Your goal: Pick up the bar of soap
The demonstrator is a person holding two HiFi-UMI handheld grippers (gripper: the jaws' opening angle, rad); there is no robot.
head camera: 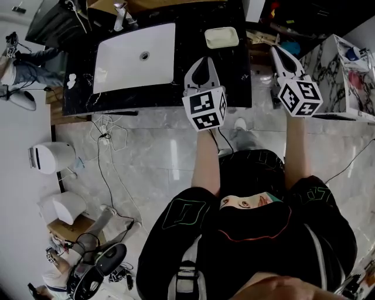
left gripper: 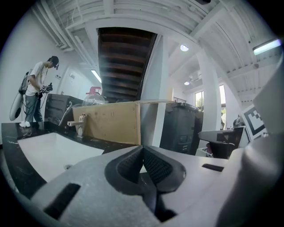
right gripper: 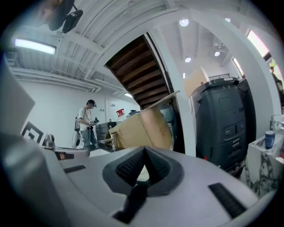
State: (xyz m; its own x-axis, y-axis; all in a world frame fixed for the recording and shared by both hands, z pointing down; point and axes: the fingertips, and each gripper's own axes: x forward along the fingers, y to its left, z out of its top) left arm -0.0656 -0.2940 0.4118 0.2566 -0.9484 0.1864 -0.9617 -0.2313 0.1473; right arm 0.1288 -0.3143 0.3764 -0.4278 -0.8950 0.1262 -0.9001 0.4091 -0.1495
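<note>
Your left gripper (head camera: 201, 61) has its jaws pressed together with nothing between the ribbed pads. It hangs above the front edge of the black worktop (head camera: 196, 29), just right of the sink (head camera: 126, 61), and points toward the far edge. Your right gripper (head camera: 276, 49) is closed as well, pads meeting and holding nothing. It sits past the worktop's right edge, over the gap between the worktop and a marble-patterned cabinet (head camera: 331, 73).

The bar of soap (head camera: 221, 37) lies on the worktop near its right edge, toward the far side, and looks pale and rectangular with rounded corners. Whether it rests in a dish is hard to make out. It is beyond and slightly right of your left gripper's tips, apart from them, and neither tool touches it.

The white sink fills the left half of the worktop, and a metal tap (head camera: 120, 14) stands at its far edge. In the gripper views a plywood panel (left gripper: 111, 122) rises behind the worktop, and another person (left gripper: 35, 91) stands well away at the left.
</note>
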